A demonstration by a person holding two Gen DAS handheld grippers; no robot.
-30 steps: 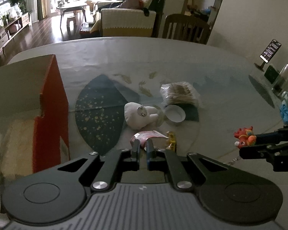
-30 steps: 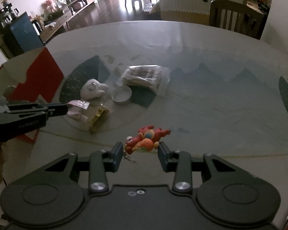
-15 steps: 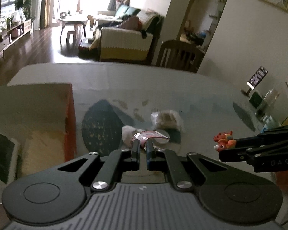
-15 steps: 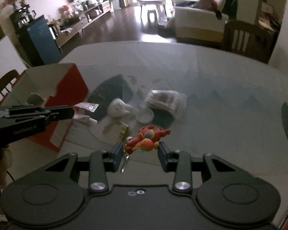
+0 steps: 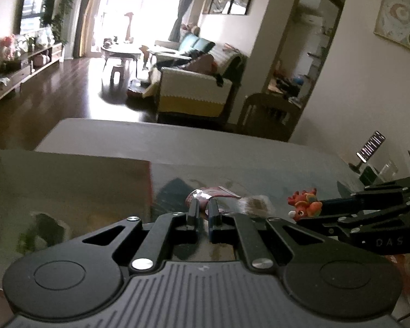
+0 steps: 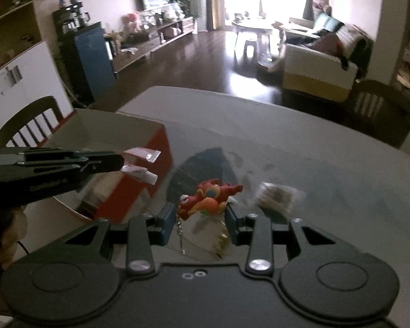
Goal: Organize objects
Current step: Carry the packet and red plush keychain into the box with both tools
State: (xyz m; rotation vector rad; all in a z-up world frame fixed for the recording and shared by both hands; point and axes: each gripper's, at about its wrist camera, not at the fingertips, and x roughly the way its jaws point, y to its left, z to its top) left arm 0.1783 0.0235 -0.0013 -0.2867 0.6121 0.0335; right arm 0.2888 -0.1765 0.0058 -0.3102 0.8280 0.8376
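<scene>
Above the tabletop (image 6: 300, 136), the left gripper (image 5: 202, 207) is pinching a pink snack packet (image 5: 207, 194). The right gripper's (image 6: 199, 213) jaws are clamping a red dragon keychain (image 6: 207, 196), both apparently lifted for transfer into the red box (image 6: 139, 175).

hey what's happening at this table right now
A person is tidying a table with tongs in each hand. The left tongs are shut on a pink packet, held in the air near an open red box. The right tongs grip a red toy with a keychain dangling below it, lifted above the table. A clear bag lies on the table beyond.
</scene>
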